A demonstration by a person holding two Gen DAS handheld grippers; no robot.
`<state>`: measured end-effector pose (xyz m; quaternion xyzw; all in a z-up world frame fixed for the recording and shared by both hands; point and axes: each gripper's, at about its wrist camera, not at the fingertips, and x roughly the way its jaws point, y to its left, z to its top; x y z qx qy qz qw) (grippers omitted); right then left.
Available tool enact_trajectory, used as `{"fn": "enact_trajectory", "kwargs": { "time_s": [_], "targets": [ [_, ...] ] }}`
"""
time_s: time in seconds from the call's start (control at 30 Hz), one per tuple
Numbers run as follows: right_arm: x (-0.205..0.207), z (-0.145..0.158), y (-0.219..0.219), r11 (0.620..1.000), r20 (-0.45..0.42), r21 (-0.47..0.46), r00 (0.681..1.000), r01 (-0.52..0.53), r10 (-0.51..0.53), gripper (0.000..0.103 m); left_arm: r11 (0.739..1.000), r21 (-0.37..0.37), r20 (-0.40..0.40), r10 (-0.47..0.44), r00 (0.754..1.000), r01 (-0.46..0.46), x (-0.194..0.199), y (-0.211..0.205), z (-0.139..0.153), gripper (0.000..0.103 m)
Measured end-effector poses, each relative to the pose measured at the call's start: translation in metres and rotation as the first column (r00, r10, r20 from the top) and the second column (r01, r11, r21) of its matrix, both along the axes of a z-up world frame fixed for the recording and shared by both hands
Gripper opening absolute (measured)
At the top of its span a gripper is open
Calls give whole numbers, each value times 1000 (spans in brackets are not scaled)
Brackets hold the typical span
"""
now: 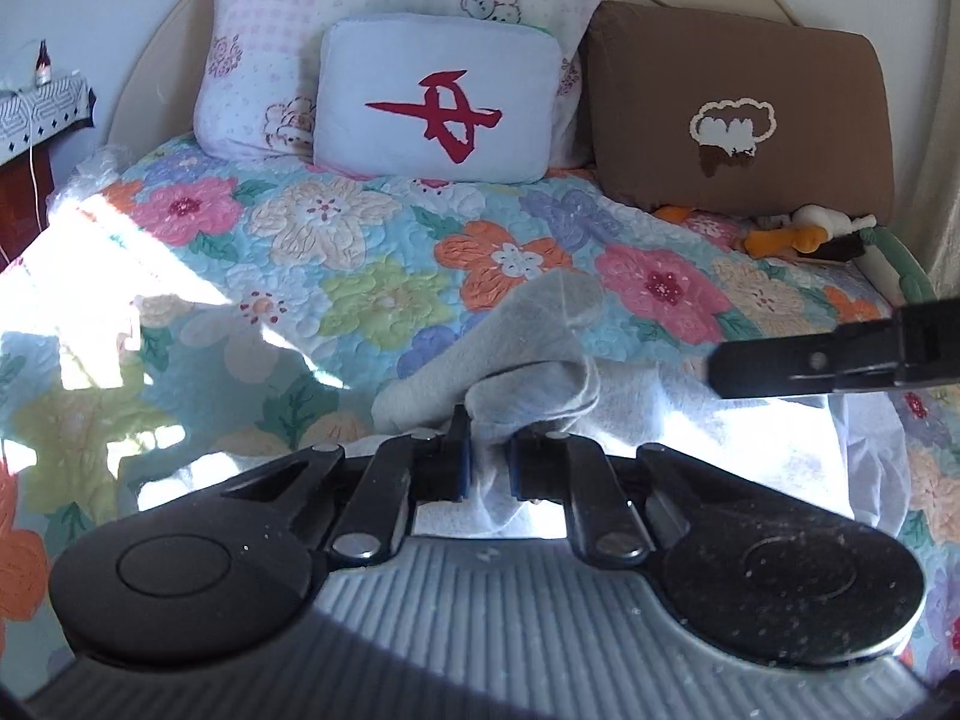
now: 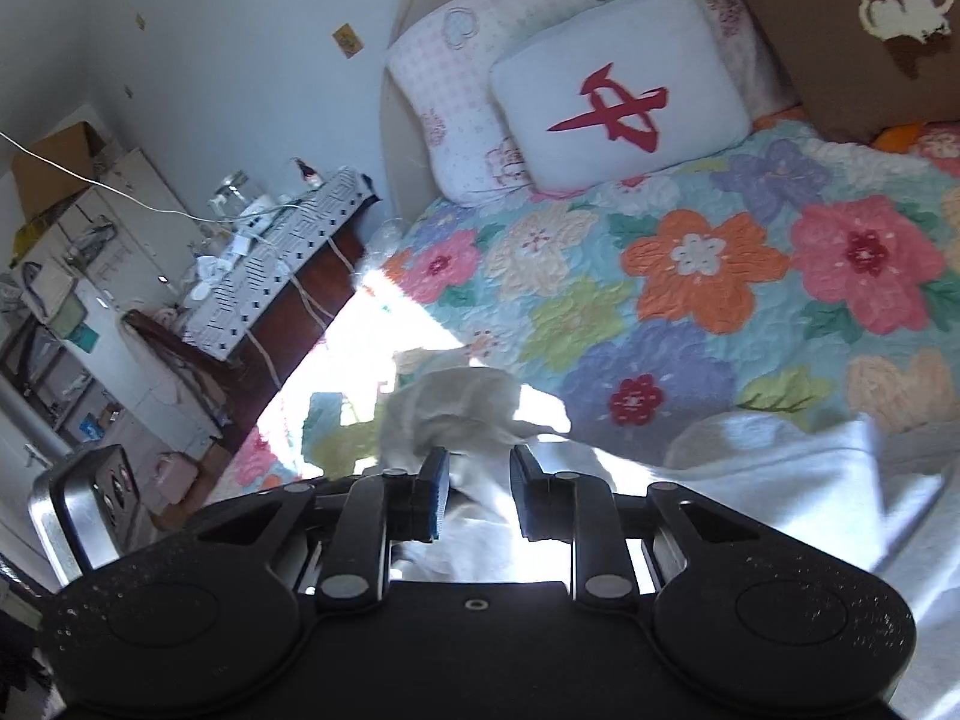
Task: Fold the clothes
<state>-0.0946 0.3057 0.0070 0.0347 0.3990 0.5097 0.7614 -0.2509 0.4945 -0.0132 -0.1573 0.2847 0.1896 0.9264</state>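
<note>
White garment (image 1: 750,420) mid-fold near the bed's (image 1: 360,252) foot edge: my left gripper (image 1: 486,459) and right gripper (image 2: 477,492) both pinch bunched cloth; flattening remains.

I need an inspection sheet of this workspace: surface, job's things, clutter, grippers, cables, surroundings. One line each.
Surface: bed with floral quilt, part in strong sunlight.
Job's things: white garment spread on the quilt; a bunched part is lifted in front of the left gripper.
Clutter: stuffed toy below the brown cushion; white cushion with red mark against the patterned pillow.
Grippers: left gripper has cloth between its fingers, as does the right gripper; in both views a gap shows between the pads, so grip is unclear.
Cables: white cable runs to the side table.
Surroundings: pale wall, cardboard box, shelves.
</note>
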Motion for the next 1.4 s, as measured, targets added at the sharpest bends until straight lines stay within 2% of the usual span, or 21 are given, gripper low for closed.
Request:
{"fn": "enact_trajectory", "kwargs": {
  "time_s": [0.07,0.13,0.17,0.3,0.37,0.47,0.57,0.6,0.67,0.7,0.73,0.83,0.97,1.03,1.07,1.17,1.2,1.23,1.27,1.3,1.4],
  "targets": [
    [10,2,-14,996,57,-60,997,63,-60,37,999,-50,-6,12,1000,-12,-1,7,-3,11],
    [21,3,-28,985,114,-115,986,131,-118,55,997,-77,-16,15,1000,-16,-2,11,-6,11],
    [26,4,-35,976,144,-140,979,166,-146,56,996,-87,-15,13,1000,-15,-2,11,-7,11],
    [59,-14,-49,939,173,-250,965,237,-197,56,995,-99,-19,8,1000,-10,-2,12,-7,11],
    [63,-27,-52,933,137,-281,972,225,-193,56,995,-102,-24,5,1000,-7,-1,12,-8,11],
    [57,-52,-47,935,55,-325,990,140,-129,61,993,-114,-44,-6,999,1,1,12,-10,11],
    [50,-76,-43,931,-31,-360,997,52,-68,61,991,-136,-82,-24,996,12,4,13,-14,14],
    [48,-84,-42,929,-60,-371,997,22,-48,59,989,-149,-98,-28,995,13,4,14,-17,14],
    [31,-92,-42,924,-50,-383,999,-5,-15,47,984,-177,-128,-29,991,6,5,16,-24,14],
    [27,-92,-43,926,-40,-377,999,-8,-8,23,982,-191,-137,-27,990,1,5,18,-26,14],
    [23,-93,-44,929,-30,-371,1000,-11,0,14,979,-205,-146,-26,989,-5,5,19,-29,14],
    [14,-89,-47,936,-5,-351,1000,-11,11,15,970,-243,-152,-20,988,-18,4,24,-33,15],
    [25,-77,-52,952,-3,-303,999,50,-53,28,971,-240,-159,-28,987,-11,4,23,-34,15],
    [32,-73,-53,958,-8,-275,996,86,-91,60,973,-232,-170,-34,985,-6,5,22,-34,15],
    [36,-71,-54,960,-10,-261,994,104,-111,65,974,-228,-175,-37,984,-4,6,21,-34,15],
    [46,-65,-56,963,-20,-218,986,159,-167,66,976,-219,-183,-42,982,1,8,20,-35,15],
    [52,-69,-54,964,-40,-221,986,148,-161,66,976,-217,-185,-43,982,1,8,20,-36,15],
    [60,-77,-44,965,-62,-232,989,118,-136,62,977,-214,-183,-43,982,3,9,20,-36,15],
    [60,-83,-35,965,-60,-248,993,84,-102,51,978,-209,-181,-44,983,5,9,19,-37,15],
    [55,-87,-28,963,-35,-264,997,55,-66,10,981,-192,-178,-48,983,14,10,19,-36,13],
    [46,-81,-12,955,87,-295,996,31,-6,9,993,-119,-154,-43,987,24,13,15,-27,10]
  ]
}}
